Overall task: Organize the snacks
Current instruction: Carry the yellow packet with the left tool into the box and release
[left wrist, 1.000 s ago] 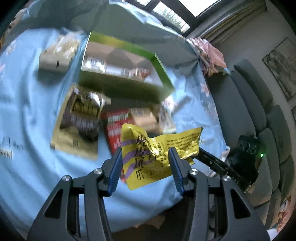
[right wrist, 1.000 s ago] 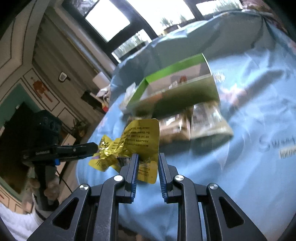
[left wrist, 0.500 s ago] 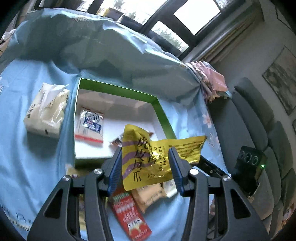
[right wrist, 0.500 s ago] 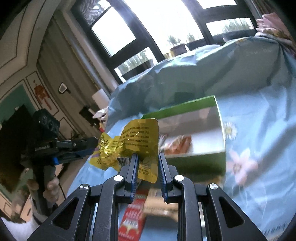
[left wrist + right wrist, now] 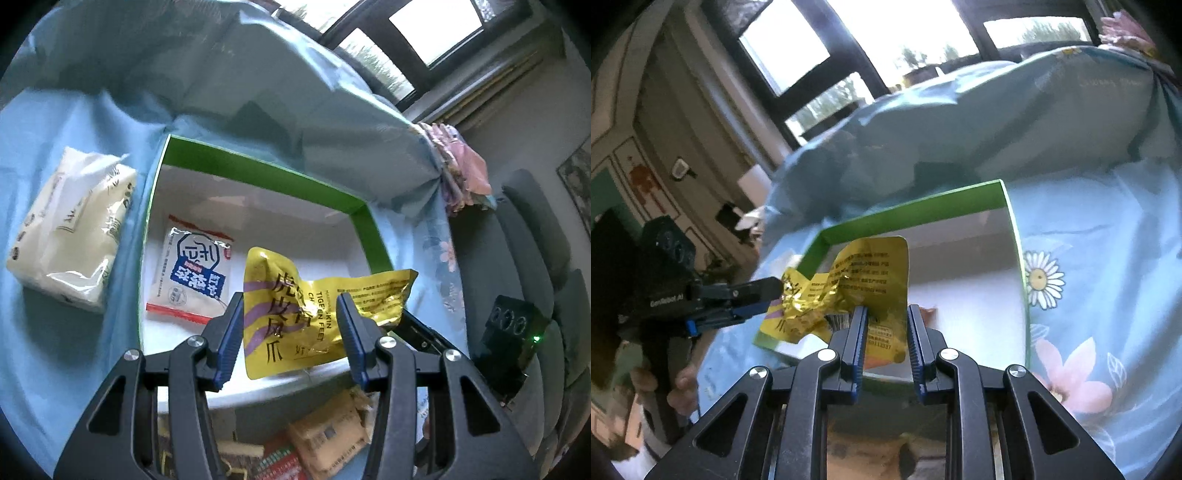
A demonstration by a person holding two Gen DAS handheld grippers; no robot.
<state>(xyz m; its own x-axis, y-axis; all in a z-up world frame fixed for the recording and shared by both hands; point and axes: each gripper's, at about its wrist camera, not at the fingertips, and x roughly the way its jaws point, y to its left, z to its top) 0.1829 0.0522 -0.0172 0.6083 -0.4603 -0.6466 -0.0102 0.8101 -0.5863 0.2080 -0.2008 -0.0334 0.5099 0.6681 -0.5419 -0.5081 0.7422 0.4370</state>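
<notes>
A yellow chicken-feet snack packet (image 5: 306, 317) hangs over the green-rimmed white box (image 5: 258, 166). My left gripper (image 5: 291, 325) has its jaws apart on either side of the packet's width. My right gripper (image 5: 884, 332) holds the packet's other end (image 5: 864, 284) between its blue pads, jaws slightly apart; it shows in the left wrist view (image 5: 417, 328) at the packet's right edge. A white, red and blue snack packet (image 5: 192, 273) lies flat inside the box. The box also shows in the right wrist view (image 5: 1012, 229).
A white tissue pack (image 5: 70, 229) lies left of the box on the blue floral cloth (image 5: 1108, 295). Several loose snack packets (image 5: 325, 435) lie in front of the box. A grey sofa (image 5: 535, 258) stands at the right. Windows are behind.
Both grippers have carried the yellow packet forward from above the loose snacks to over the box. The right gripper's jaws look a little wider apart now.
</notes>
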